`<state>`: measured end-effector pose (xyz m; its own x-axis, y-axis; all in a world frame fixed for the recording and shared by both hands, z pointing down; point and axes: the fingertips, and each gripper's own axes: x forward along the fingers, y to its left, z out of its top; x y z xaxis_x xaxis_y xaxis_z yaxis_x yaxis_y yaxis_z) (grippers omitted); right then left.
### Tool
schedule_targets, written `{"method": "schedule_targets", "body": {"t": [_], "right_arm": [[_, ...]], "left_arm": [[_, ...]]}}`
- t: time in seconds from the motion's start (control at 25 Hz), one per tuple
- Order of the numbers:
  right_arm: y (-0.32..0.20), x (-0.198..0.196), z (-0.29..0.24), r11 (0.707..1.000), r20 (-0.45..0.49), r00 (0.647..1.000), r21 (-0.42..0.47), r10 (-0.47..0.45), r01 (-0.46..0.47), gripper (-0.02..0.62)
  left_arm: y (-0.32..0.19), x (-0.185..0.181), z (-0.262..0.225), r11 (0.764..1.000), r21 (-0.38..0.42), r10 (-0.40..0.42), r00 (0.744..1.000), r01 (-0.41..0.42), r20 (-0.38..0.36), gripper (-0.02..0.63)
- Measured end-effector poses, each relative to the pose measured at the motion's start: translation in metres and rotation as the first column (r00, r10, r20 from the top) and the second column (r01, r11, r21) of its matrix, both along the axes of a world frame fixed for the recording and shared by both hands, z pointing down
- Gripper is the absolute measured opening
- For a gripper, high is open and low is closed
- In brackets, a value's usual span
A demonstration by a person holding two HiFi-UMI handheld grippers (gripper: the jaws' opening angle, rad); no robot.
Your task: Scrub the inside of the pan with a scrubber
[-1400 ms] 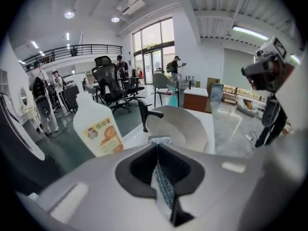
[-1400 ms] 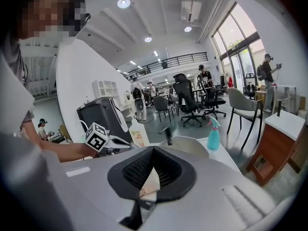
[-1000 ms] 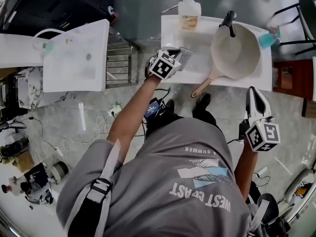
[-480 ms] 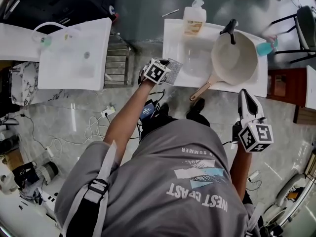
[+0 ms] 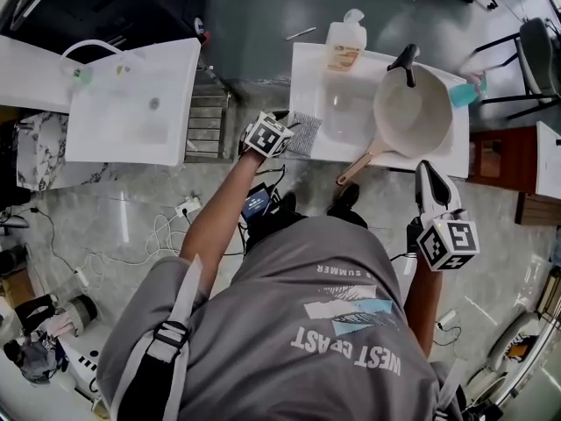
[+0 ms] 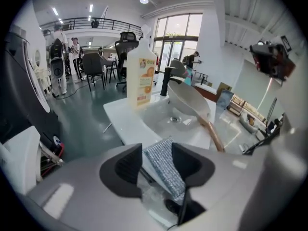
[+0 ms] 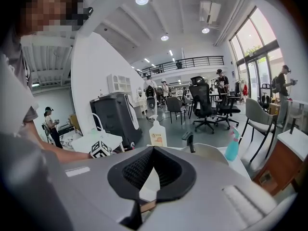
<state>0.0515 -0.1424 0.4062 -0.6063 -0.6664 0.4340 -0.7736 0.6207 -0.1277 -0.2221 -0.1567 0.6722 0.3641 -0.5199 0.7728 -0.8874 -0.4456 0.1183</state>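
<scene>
While my left gripper point(image 6: 156, 151) has just been opening, the mesh scrubber point(image 6: 166, 172) lies loose between its parted jaws, lower centre of frame — ungripped, short of the saucepan point(image 6: 188, 98); right gripper point(image 7: 152, 150) closed, empty.

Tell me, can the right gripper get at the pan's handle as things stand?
Probably yes. The pan's handle juts over the sink's front edge toward the right gripper, with nothing between them, though its jaws are shut and must open first.

Left gripper point(image 6: 156, 162), arm stretched forward, jaws just opened, scrubber point(image 5: 305, 134) between them; right gripper point(image 5: 427, 172) shut, empty
</scene>
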Motion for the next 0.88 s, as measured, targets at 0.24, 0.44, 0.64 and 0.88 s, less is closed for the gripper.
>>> {"method": "schedule_targets", "body": {"t": [0.24,0.44,0.64,0.88], "right_arm": [[0.007,-0.009,-0.019,0.999,0.018,1.000,0.045,-0.009,0.008,0.000],[0.014,-0.016,-0.044,0.990,-0.001,1.000,0.139,-0.029,0.029,-0.002],[0.024,-0.024,-0.067,0.982,0.007,0.999,0.182,-0.052,0.050,-0.002],[0.035,-0.031,-0.088,0.977,0.024,0.998,0.205,-0.065,0.059,-0.002]], "left_arm": [[-0.003,-0.014,-0.095,0.972,0.230,-0.035,0.999,0.040,-0.028,0.128],[0.007,-0.028,-0.203,0.879,0.470,-0.048,0.996,0.080,-0.080,0.010],[0.023,-0.021,-0.276,0.794,0.604,-0.012,0.995,0.072,-0.104,0.003],[0.041,-0.010,-0.317,0.743,0.668,0.028,0.994,0.051,-0.107,0.003]]}}
